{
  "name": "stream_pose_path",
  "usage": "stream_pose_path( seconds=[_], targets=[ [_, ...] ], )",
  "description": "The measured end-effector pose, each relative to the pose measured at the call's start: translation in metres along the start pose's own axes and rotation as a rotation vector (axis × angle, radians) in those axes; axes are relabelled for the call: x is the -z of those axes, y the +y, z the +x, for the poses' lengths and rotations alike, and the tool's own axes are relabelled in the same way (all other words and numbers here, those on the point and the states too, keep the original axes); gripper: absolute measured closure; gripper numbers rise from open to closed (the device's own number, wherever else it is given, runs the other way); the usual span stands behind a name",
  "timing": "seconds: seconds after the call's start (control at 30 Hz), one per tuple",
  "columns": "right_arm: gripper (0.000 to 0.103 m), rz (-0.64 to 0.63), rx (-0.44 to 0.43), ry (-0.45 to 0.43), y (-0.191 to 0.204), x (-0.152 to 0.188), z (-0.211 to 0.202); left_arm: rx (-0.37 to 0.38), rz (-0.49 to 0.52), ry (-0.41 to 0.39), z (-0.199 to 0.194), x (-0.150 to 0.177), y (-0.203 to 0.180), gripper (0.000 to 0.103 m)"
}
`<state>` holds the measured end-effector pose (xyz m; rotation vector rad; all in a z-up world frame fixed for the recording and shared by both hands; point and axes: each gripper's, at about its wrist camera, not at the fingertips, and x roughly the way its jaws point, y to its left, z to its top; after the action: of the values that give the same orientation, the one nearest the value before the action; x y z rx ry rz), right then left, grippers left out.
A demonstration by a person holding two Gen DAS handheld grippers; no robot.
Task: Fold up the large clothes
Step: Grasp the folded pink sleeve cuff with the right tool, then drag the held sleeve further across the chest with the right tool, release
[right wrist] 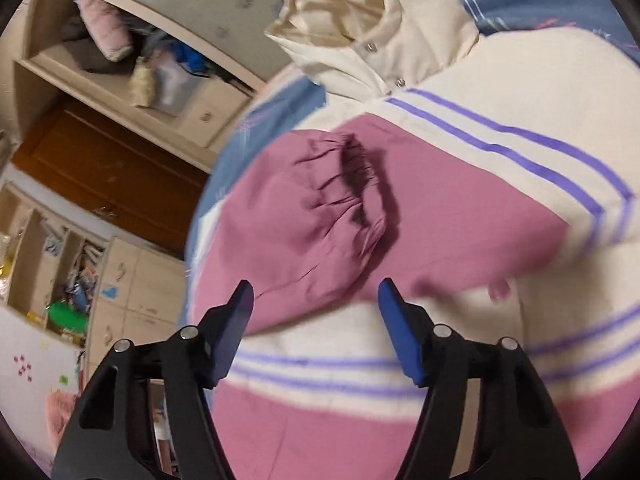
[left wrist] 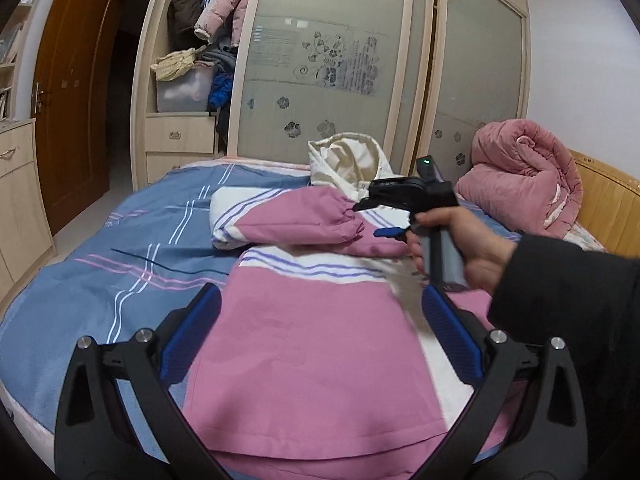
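A pink and cream jacket (left wrist: 312, 344) with purple stripes lies on the bed, its cream hood (left wrist: 348, 160) at the far end. One pink sleeve (left wrist: 296, 222) is folded across the chest; its gathered cuff shows in the right wrist view (right wrist: 352, 184). My left gripper (left wrist: 320, 308) is open and empty, low over the jacket's lower body. My right gripper (right wrist: 316, 294) is open and empty, just above the folded sleeve; in the left wrist view the right gripper (left wrist: 380, 216) is held by a hand over the chest.
The bed has a blue striped sheet (left wrist: 120, 264). A rolled pink quilt (left wrist: 524, 184) lies at the headboard on the right. A wardrobe (left wrist: 328, 68) with sliding doors and open shelves stands behind the bed, and a brown door (left wrist: 76, 92) on the left.
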<state>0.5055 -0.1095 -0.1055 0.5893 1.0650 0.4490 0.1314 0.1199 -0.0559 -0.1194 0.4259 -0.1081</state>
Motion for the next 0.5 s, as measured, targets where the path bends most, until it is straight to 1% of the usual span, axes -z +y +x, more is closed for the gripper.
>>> stream_pose_path(
  seconds=[0.1, 0.17, 0.2, 0.23, 0.27, 0.3, 0.4, 0.43, 0.5],
  targets=[
    [0.037, -0.005, 0.049, -0.001, -0.002, -0.008, 0.026, 0.022, -0.044, 0.032, 0.012, 0.004, 0.011, 0.002],
    [0.038, 0.033, 0.06, 0.002, -0.006, -0.012, 0.04, 0.042, -0.075, 0.045, 0.015, 0.005, 0.017, 0.002],
    [0.051, 0.065, 0.06, 0.021, -0.01, -0.014, 0.05, 0.049, -0.089, 0.048, 0.017, 0.005, 0.02, 0.002],
    [0.072, 0.079, 0.058, 0.031, -0.01, -0.017, 0.057, 0.051, -0.093, 0.048, 0.017, 0.005, 0.021, 0.002],
    [0.079, 0.089, 0.088, 0.013, -0.009, -0.017, 0.058, 0.051, -0.093, 0.046, 0.016, 0.005, 0.021, 0.002],
    [0.085, 0.084, 0.092, 0.0, -0.007, -0.018, 0.057, 0.053, -0.092, 0.039, 0.016, 0.004, 0.021, 0.002],
    [0.089, -0.013, 0.11, -0.066, 0.022, -0.025, 0.036, 0.072, -0.101, 0.029, 0.015, 0.003, 0.02, 0.002],
    [0.09, -0.038, 0.1, -0.085, 0.031, -0.03, 0.03, 0.083, -0.105, 0.031, 0.016, 0.004, 0.019, 0.002],
    [0.09, -0.132, 0.072, -0.146, 0.063, -0.044, -0.001, 0.096, -0.11, 0.049, 0.021, 0.005, 0.016, 0.002]
  ],
)
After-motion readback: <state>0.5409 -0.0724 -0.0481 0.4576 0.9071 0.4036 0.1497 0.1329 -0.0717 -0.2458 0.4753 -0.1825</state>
